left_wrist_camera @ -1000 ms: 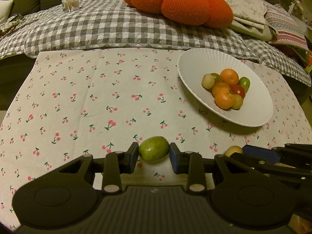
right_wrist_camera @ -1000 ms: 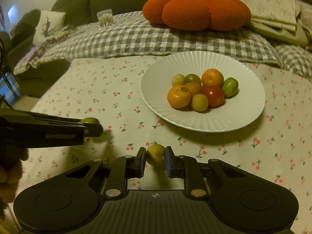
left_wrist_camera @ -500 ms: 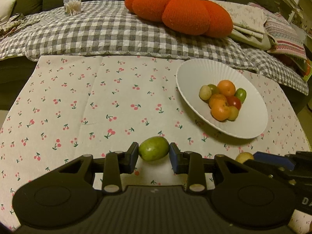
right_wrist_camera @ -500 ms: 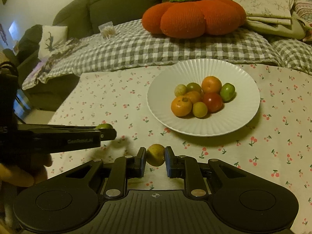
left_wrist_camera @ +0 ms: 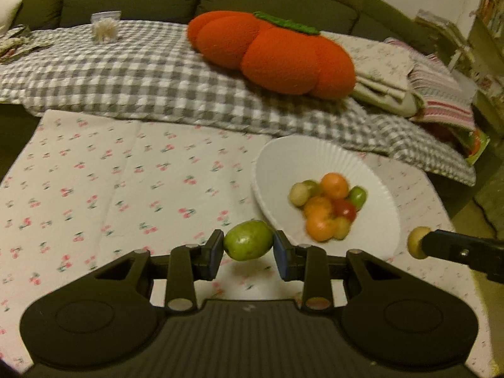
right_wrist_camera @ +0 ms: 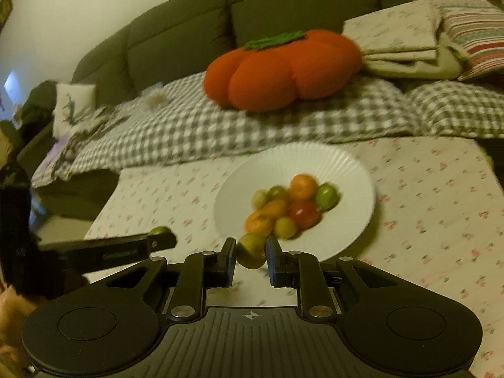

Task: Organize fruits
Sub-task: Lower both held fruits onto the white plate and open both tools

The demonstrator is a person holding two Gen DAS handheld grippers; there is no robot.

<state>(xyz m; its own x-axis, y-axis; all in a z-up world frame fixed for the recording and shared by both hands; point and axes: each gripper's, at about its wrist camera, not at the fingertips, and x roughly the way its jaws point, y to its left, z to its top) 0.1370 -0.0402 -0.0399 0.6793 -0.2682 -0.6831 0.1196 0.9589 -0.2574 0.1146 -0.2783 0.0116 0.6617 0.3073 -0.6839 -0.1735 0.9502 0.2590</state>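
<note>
Fruit is sitting heaped in the white plate (right_wrist_camera: 340,170) below the pumpkin cushion (right_wrist_camera: 283,69). Left gripper (left_wrist_camera: 249,245) is clamping a green fruit (left_wrist_camera: 249,244) beside that plate; right gripper (right_wrist_camera: 251,252) is clamping a yellowish fruit (right_wrist_camera: 251,250) at its near rim, nothing blocking them. Both have risen off the cherry-print cloth (left_wrist_camera: 126,182) since a second ago

Wide open run of cherry-print cloth on the counter (left_wrist_camera: 104,170) to the left of the white plate (left_wrist_camera: 318,157), nothing standing on it. The plate's near rim sits just ahead of both claws, and its middle is crowded by a pile of small fruit (left_wrist_camera: 327,208); bare plate is left around the pile, widest on the far side. Beyond the counter's far edge the checked blanket (left_wrist_camera: 151,82) rises, with the big orange pumpkin cushion (left_wrist_camera: 274,53) blocking behind the plate.
</note>
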